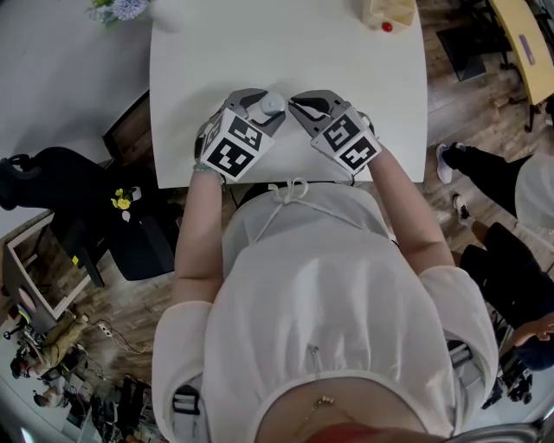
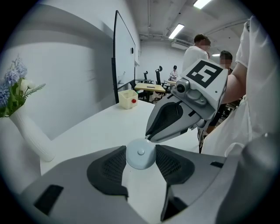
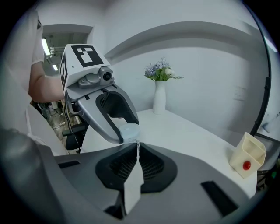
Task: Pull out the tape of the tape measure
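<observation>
The tape measure [image 1: 273, 105] is a small round pale blue-grey case held just above the white table [image 1: 346, 69], near its front edge. My left gripper [image 1: 262, 107] is shut on it, a pad on each side of the case [image 2: 140, 153]. My right gripper [image 1: 293, 105] meets it from the right, its tips [image 2: 150, 134] touching the case's edge. In the right gripper view the jaws [image 3: 136, 148] are shut on a thin white strip, the tape's end [image 3: 133, 183], which runs back between the pads from the case [image 3: 129, 131].
A white vase of blue flowers [image 1: 117, 9] [image 3: 160, 96] stands at the table's far left corner. A cream box with a red dot [image 1: 389, 13] [image 3: 248, 155] sits at the far right. A black chair [image 1: 52, 177] is left of the table, and people [image 1: 485, 173] stand to the right.
</observation>
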Action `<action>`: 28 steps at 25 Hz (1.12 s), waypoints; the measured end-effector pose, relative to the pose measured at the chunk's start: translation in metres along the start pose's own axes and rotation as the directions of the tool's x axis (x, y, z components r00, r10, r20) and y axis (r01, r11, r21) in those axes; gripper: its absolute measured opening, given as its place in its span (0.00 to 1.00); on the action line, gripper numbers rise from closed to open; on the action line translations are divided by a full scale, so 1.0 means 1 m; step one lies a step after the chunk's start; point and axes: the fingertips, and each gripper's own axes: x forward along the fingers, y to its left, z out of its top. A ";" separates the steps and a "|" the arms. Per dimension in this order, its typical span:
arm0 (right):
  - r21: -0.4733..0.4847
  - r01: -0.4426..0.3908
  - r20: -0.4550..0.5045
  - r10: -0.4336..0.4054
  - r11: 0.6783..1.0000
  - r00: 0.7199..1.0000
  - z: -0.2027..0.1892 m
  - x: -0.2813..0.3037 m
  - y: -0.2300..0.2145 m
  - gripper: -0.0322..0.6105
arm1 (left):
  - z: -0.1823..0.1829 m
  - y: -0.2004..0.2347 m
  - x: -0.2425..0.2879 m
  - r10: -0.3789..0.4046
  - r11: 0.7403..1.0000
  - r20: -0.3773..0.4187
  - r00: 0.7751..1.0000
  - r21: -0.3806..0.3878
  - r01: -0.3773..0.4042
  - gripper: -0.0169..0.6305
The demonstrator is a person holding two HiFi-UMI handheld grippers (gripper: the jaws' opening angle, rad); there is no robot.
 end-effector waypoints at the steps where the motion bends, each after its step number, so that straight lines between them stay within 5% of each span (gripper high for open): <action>1: -0.009 0.001 -0.004 -0.001 1.000 1.000 -0.001 0.000 0.001 0.09 | 0.000 0.000 0.000 0.002 1.000 0.002 1.000 -0.002 -0.002 0.38; 9: -0.009 0.027 -0.012 -0.027 1.000 1.000 0.000 -0.003 -0.002 0.08 | 0.001 0.005 -0.005 0.042 0.999 0.024 0.999 -0.022 -0.041 0.38; 28: 0.174 0.230 -0.065 -0.222 0.957 0.973 -0.017 -0.035 -0.042 0.07 | 0.010 0.020 -0.018 0.107 0.993 0.083 0.991 -0.061 -0.102 0.38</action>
